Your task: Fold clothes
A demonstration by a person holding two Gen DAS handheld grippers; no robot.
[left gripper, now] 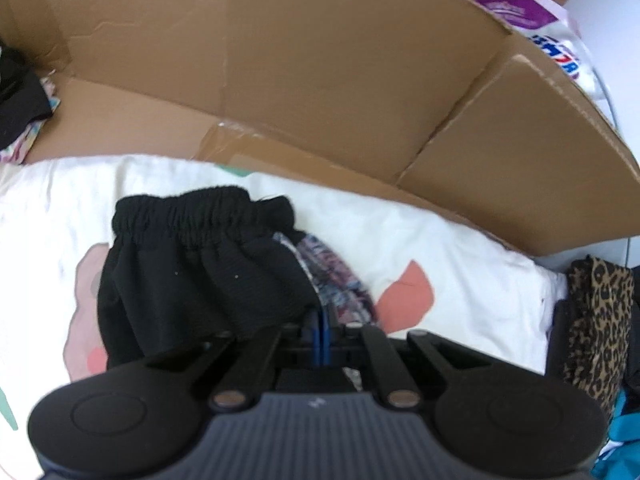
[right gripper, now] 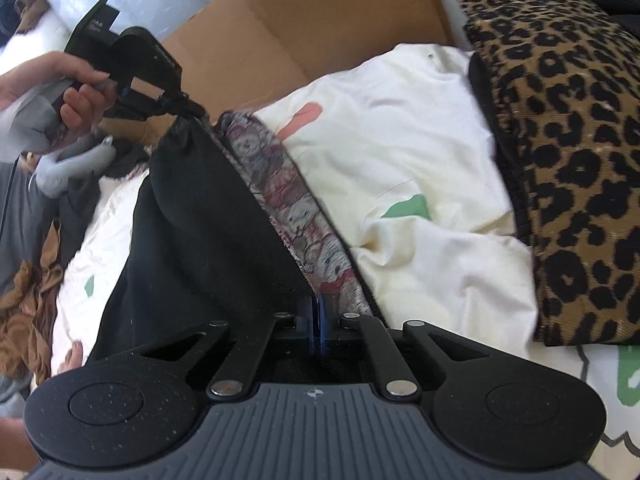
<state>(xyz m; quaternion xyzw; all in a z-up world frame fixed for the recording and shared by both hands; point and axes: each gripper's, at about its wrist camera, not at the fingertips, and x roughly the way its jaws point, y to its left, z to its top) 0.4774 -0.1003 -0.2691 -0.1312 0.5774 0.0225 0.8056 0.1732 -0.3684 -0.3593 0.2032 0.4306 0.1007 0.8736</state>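
Both tongs, left (left gripper: 322, 330) and right (right gripper: 318, 322), clamped on black shorts (left gripper: 192, 272) before open cardboard box (left gripper: 280, 60).

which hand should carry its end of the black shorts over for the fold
Left, probably. The left hand-held gripper holds its end of the black shorts raised, free to swing. The right hand-held gripper pinches the other end, lower.

Matt black cloth shorts (left gripper: 188, 264)
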